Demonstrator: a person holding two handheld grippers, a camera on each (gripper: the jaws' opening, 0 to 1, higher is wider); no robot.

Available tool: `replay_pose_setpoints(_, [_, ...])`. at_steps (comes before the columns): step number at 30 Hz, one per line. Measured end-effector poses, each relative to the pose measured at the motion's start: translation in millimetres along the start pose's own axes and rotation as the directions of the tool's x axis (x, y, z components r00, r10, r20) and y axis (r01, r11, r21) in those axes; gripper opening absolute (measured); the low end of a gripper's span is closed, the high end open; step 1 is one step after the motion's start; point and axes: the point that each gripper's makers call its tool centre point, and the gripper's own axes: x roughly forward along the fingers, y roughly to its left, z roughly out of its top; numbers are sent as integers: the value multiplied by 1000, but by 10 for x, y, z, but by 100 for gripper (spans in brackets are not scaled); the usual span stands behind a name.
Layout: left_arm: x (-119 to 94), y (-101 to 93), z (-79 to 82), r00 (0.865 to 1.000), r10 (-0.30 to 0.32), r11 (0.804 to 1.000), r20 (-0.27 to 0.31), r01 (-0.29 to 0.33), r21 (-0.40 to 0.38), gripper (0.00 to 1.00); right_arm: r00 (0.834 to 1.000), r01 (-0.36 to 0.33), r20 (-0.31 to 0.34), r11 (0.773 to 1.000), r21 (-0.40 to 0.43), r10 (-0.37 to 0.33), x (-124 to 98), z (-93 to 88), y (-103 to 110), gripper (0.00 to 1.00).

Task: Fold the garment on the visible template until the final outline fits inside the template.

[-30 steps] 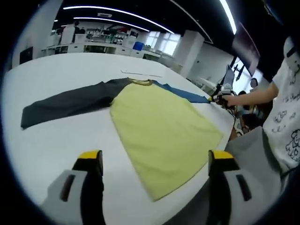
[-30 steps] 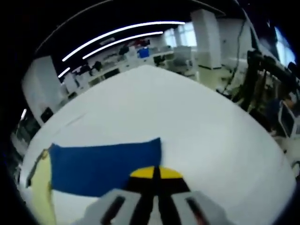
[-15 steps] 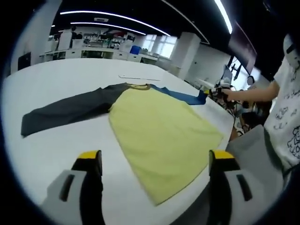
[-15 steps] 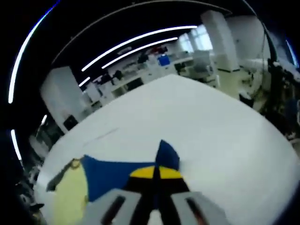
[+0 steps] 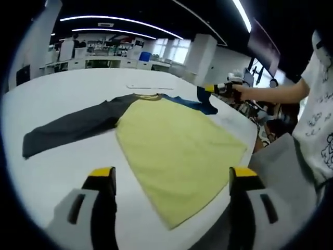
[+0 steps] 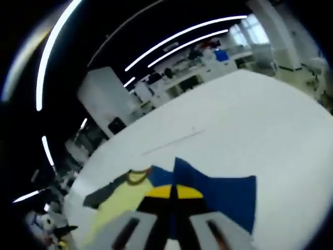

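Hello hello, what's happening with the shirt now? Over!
Right gripper shut on blue sleeve, lifted over the yellow shirt. Left gripper open, hovering. Grey sleeve flat. Nothing in the way.

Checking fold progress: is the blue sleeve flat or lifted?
Lifted: the right gripper, shut on the blue sleeve, holds its end above the white table.

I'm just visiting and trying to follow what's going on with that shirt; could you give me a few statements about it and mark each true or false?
1. The yellow-bodied raglan shirt lies on a white table. True.
2. Both sleeves are blue. False: the blue sleeve is one; the other is a dark grey sleeve.
3. The right gripper is shut on the blue sleeve. True.
4. The left gripper is clamped on the hem. False: its jaws stand wide apart, holding nothing.
5. The dark grey sleeve is folded over the body. False: it lies stretched out flat.
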Motion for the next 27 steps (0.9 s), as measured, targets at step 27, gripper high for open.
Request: replay_pose_setpoints(27, [61,6,-10,999,13,999,31,-12,-38,87,942,-324,-74,945,40,326,1134,-638,1978,0])
